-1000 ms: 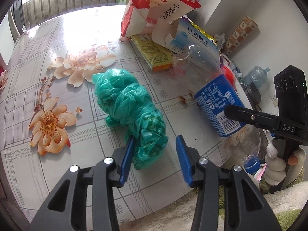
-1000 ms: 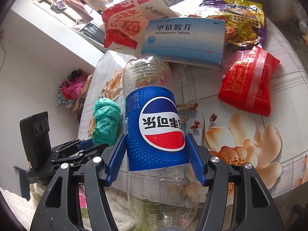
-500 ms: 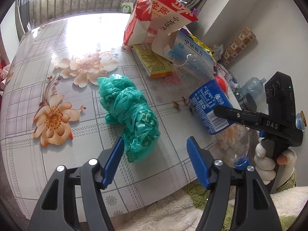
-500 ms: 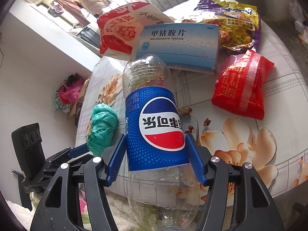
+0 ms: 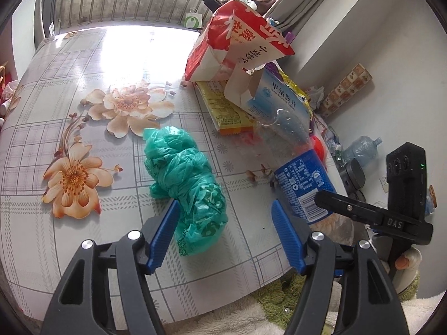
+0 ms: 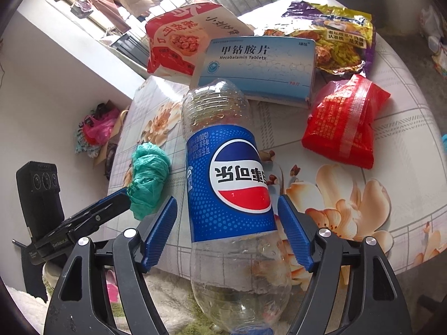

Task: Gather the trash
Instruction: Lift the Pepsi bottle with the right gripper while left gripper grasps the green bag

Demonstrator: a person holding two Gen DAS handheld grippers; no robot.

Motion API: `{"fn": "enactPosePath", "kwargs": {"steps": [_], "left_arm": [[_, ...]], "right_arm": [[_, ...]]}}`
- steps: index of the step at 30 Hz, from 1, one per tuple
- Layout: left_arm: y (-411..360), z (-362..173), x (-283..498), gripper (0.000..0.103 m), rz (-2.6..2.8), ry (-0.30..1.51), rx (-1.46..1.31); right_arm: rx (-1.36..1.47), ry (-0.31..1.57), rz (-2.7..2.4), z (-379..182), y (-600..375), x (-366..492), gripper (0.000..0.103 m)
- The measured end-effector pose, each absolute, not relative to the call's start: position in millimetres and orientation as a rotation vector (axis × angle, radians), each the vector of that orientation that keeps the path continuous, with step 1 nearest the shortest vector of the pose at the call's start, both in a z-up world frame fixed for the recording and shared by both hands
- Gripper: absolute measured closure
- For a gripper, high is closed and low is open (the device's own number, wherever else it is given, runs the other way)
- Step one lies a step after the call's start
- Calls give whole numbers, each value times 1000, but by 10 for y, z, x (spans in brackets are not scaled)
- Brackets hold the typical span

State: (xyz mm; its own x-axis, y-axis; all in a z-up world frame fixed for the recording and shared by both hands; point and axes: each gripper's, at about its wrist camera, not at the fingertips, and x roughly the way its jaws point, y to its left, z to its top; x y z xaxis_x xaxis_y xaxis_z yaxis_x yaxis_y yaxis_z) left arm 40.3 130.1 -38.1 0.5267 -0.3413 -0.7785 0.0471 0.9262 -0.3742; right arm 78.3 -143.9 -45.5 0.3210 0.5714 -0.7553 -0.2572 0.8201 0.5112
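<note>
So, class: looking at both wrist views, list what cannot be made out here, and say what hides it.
- Bottle: its cap end runs off the bottom edge of the right wrist view.
- Yellow packet: in the left wrist view, mostly covered by the red bag and tablet box.
- Green bag: contents hidden by crumpled plastic.
- Bin: none in either view.

Black tongs [image 5: 225, 237], ribbed blue pads [image 5: 163, 233], silver screws, white "DAS" lettering.

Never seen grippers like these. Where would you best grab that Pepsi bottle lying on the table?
Probably across the blue-labelled middle of the Pepsi bottle, coming from the base end overhanging the table edge. That section looks straight and firm, and the open right gripper already straddles it.
</note>
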Motion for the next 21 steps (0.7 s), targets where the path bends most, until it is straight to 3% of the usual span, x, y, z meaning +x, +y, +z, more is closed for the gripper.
{"fn": "enactPosePath", "kwargs": {"steps": [12,17,21], "left_arm": [[1270,-603,609,37,-147,1007,-302],[1247,-640,597,52,-146,998,-268],[1268,-662,584,58,-149,998,-275]], "right_arm": [[297,1145,520,-511,-1437,662,29],[303,1158,507,-542,-1422,701,37],[299,1157,507,-544,-1422,699,39]]}}
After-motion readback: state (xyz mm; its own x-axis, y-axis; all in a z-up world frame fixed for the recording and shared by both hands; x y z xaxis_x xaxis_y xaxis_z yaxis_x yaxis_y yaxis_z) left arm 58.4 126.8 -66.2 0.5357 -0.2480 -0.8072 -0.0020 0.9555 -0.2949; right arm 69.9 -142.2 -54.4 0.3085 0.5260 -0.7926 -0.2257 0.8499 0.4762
